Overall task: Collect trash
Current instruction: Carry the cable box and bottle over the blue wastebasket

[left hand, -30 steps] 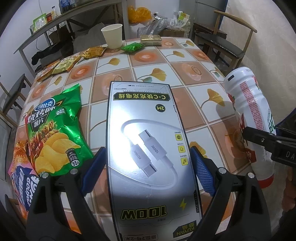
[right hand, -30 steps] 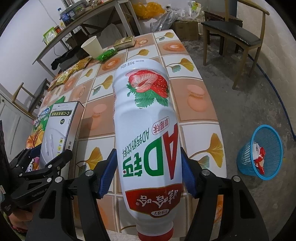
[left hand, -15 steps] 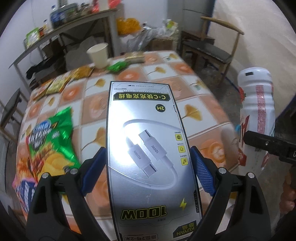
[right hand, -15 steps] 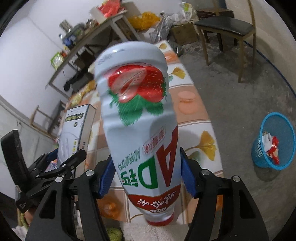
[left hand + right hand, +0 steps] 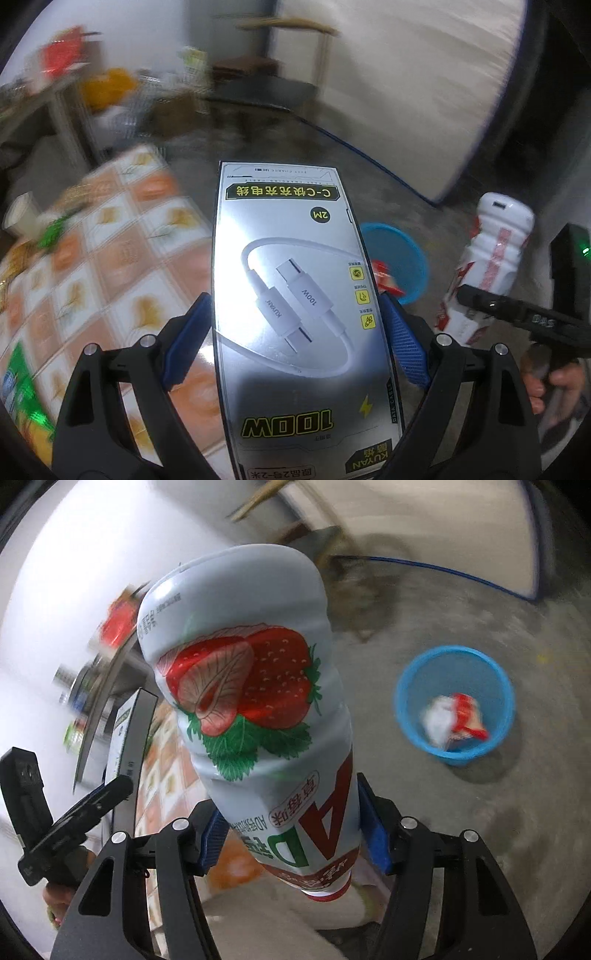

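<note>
— Concrete floor is showing under both cameras, and a blue basket is sitting on it with a red-and-white wrapper lying inside.

— What is the right gripper carrying?

— It is clamping a white strawberry-drink bottle, cap end toward the camera, hanging in the air to the left of the basket.

— And the left gripper?

— It is squeezing a silver cable box between its 2 blue pads, with the patterned table blurring on the left.
</note>
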